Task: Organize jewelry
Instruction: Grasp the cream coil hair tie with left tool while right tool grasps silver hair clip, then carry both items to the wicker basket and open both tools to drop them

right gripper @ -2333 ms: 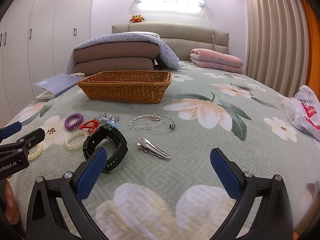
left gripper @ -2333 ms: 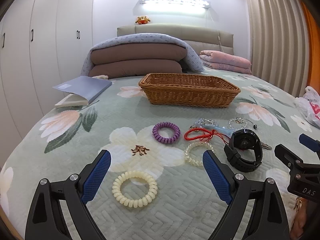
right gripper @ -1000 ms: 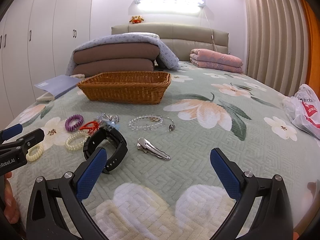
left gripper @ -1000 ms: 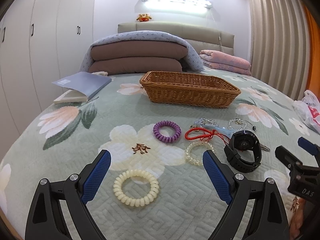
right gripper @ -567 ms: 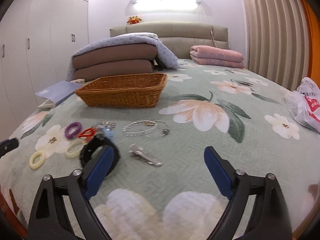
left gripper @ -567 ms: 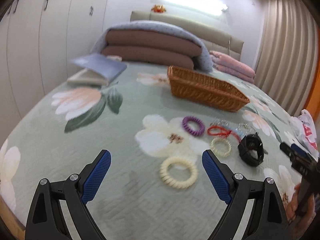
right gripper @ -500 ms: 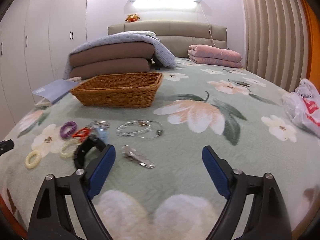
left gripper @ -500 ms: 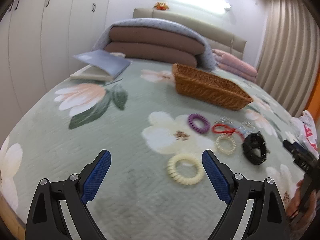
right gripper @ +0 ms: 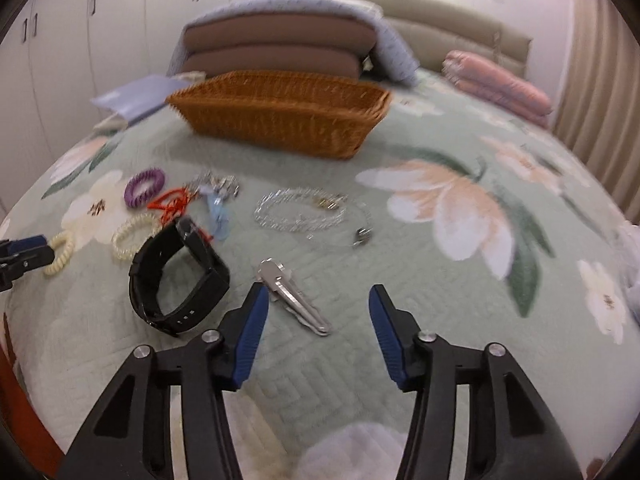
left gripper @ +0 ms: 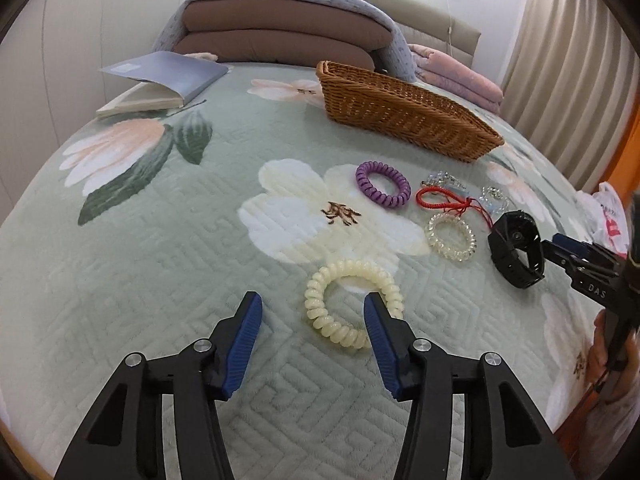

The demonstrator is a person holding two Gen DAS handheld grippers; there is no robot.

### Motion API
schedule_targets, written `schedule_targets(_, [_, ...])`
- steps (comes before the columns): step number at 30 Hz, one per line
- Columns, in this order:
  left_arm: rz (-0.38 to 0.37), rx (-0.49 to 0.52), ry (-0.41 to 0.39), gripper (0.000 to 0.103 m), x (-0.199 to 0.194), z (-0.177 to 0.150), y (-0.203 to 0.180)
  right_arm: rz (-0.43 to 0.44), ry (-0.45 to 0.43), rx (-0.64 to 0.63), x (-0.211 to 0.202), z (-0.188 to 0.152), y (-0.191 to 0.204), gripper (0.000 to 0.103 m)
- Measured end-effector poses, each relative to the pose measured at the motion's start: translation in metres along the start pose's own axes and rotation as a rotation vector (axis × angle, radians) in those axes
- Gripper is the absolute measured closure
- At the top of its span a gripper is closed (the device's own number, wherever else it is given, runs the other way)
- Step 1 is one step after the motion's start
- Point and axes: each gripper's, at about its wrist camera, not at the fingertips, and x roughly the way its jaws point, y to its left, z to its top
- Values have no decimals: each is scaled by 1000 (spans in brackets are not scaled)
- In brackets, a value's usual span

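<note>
A cream coil hair tie [left gripper: 320,284] lies on the bedspread, with my left gripper [left gripper: 311,303] low over it. Its jaws are closing; the tie's left part shows between them, and the right finger covers its right part. A silver hair clip [right gripper: 294,300] lies between the closing jaws of my right gripper [right gripper: 318,295], close to the left finger. Neither pair of pads presses on anything. Behind lie a purple coil [left gripper: 383,184], a red cord [left gripper: 444,200], a clear coil [left gripper: 452,236], a black watch [right gripper: 180,280] and a bead bracelet [right gripper: 300,212]. A wicker basket [left gripper: 400,108] stands further back.
A book [left gripper: 160,80] lies at the back left of the flowered bedspread. Folded quilts [left gripper: 280,32] and pink blankets [left gripper: 456,76] are stacked by the headboard. A plastic bag [left gripper: 608,216] sits at the right edge. Wardrobes stand on the left, curtains on the right.
Both grippers have tipped down and moved in over the bed. Their jaws have narrowed from wide open. The left is now over the cream tie, the right over the clip.
</note>
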Motion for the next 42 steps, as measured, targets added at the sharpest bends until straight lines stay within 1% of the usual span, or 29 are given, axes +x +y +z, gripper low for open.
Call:
schedule_targets(2, [8,15,2,53,2,0,-4,23,29,-15,7,0,1,47])
schedule_targets(5, [33,38,0,57,3,1,-9,49,48,-35,15,3,4,47])
schedule_targets(6, [41,47,-1,61,4,0,-11,58,52,-41,17,5,5,47])
schedule_targets(7, [40,55,0,68,4,0,-14,66,55,-43,19,7,5,47])
schedule_targets(8, [30,58,3,72,4,0,-16,80,65,-43,22,9,4,50])
schedule_targets(10, [38,71,3,82,6,0,-21,110,75,-37,26,11,2,62])
schedule_targets(11, [43,81,1,87,7,-1,-23,123,70,-36,25,11,2,71])
schedule_targets(12, [43,93,-5,90,6,-1,-26,119,64,-38,23,10,2,73])
schedule_targets(15, [39,99,-22,92,4,-1,-30,100,35,-46,15,6,5,85])
schedule_targets(17, [0,90,-32,92,1,0,-30,93,17,-38,10,7,5,85])
schedule_targets(21, [-17,93,-79,92,-10,10,-37,81,-40,9,-4,15,-5,85])
schedule_targets(23, [-40,99,-105,92,-16,21,-42,84,-69,38,-14,23,-11,84])
schedule_targets(25, [-38,125,-134,92,-21,42,-51,92,-99,54,-23,36,-16,85])
schedule_targets(29, [-63,176,-223,92,-30,90,-73,83,-178,68,-35,84,-23,85])
schedule_targets(30, [-76,186,-252,92,-30,109,-80,86,-197,73,-34,95,-24,85])
schedule_targets(32, [-96,194,-284,92,-28,134,-88,89,-232,89,-28,122,-27,85])
schedule_targets(34, [-126,192,-313,92,-15,169,-94,110,-249,123,-15,146,-32,85])
schedule_targets(35, [-134,189,-317,92,-7,183,-96,123,-252,142,-6,157,-34,85])
schedule_targets(37, [-166,172,-298,92,14,206,-97,125,-251,158,11,174,-36,85])
schedule_targets(40, [-146,170,-273,92,51,225,-100,129,-224,171,48,193,-36,85])
schedule_targets(42, [-149,156,-236,92,77,233,-98,137,-196,179,69,198,-35,85])
